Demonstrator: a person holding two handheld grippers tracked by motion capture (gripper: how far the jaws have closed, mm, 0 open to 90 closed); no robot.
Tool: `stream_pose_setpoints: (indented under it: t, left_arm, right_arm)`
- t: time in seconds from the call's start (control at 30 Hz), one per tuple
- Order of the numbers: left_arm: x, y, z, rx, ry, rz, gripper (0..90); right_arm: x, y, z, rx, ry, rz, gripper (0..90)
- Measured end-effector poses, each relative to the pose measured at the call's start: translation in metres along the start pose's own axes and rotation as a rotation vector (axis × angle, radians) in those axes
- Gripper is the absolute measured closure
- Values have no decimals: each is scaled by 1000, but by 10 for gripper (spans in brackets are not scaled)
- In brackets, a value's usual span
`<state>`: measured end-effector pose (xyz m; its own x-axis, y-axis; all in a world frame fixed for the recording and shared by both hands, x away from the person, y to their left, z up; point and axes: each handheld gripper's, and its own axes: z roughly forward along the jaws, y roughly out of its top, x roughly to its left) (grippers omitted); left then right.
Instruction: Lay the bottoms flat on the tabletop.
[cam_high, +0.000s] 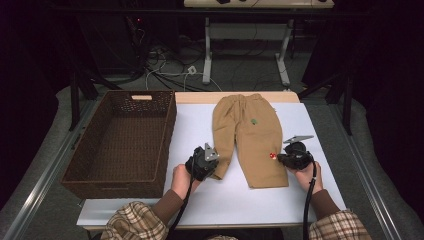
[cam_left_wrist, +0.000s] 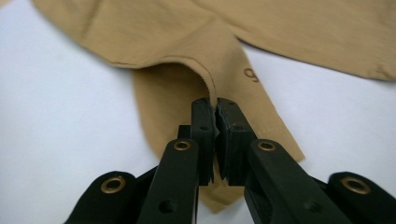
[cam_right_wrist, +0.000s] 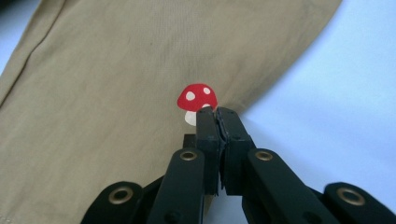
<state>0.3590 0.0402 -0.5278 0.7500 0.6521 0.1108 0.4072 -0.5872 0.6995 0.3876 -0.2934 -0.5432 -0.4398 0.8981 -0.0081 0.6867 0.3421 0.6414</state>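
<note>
1. While both hands rest at the near end of the small tan cotton trousers (cam_high: 249, 134), the garment lies flat on the white desk (cam_high: 200, 200), just right of the brown wicker basket (cam_high: 122, 142), its waistband at the far end and its long axis running away from the person.
2. At the hem of the leg nearer the basket, the left gripper (cam_high: 214, 165) is clenched on a raised fold of cloth; the left gripper view shows the fabric edge pinched between the pads (cam_left_wrist: 205, 130).
3. On the outer edge of the leg farther from the basket, the right gripper (cam_high: 278, 158) is clenched on the cloth beside a red mushroom print (cam_right_wrist: 196, 100).
4. Judged from this, a fold toward the waistband would carry both hems away from the person.
5. Only the high view gives the basket and the whole garment; the gripper views give the pinches.
</note>
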Motion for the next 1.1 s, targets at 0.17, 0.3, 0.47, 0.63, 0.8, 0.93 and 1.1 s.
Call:
stream_pose_setpoints:
  t: [0.17,0.3,0.47,0.63,0.8,0.93,1.1]
  left_arm:
    - [1,0,0,20,129,65,833]
    - [3,-2,4,35,135,56,829]
    - [11,-6,7,45,117,11,823]
    - [6,0,-1,17,95,17,731]
    - [-4,9,-10,-7,91,35,531]
    - [-13,16,-15,-32,79,62,477]
    - [-27,25,-13,-42,37,101,478]
  right_arm:
    - [-5,1,-6,-13,-38,-2,886]
    - [-11,-1,-4,-3,-53,11,885]
    - [-11,-2,-2,12,-46,9,776]
    - [-12,-1,-2,4,-24,21,612]
    - [-15,-2,0,6,-17,48,532]
    - [-15,-2,2,14,-8,49,529]
    - [-13,-1,3,20,-11,55,530]
